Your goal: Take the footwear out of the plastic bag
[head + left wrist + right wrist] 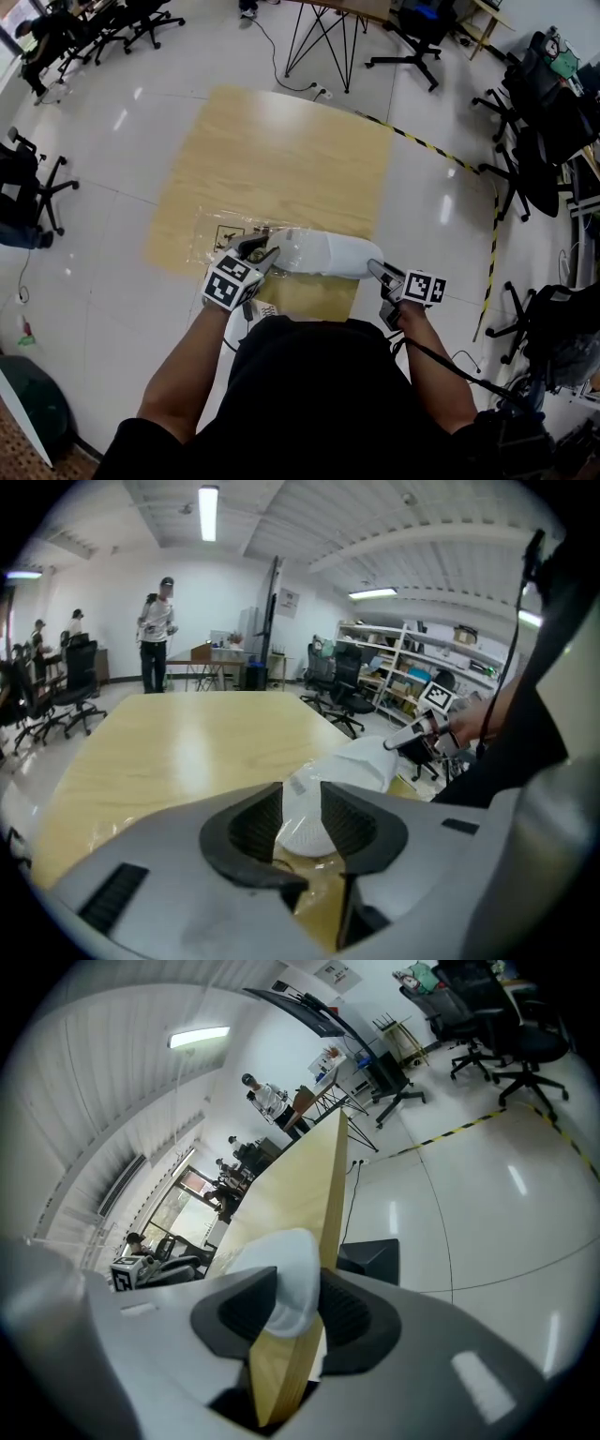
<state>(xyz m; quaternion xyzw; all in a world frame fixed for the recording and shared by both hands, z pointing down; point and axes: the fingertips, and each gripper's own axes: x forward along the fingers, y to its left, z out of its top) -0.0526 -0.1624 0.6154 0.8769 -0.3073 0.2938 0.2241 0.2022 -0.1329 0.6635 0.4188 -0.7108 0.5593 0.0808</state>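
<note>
Right gripper (375,269) jaws clamp the white shoe (328,255); left gripper (259,249) jaws stand open by the plastic bag (211,236); chairs (527,141) ring the table (281,150).

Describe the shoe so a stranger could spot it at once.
Find the pale wooden table standing on the glossy white floor. At the table's edge nearest the head camera lies the white shoe, stretched along that edge. It is the only solid white thing there; the clear plastic bag at its left end is see-through.
</note>
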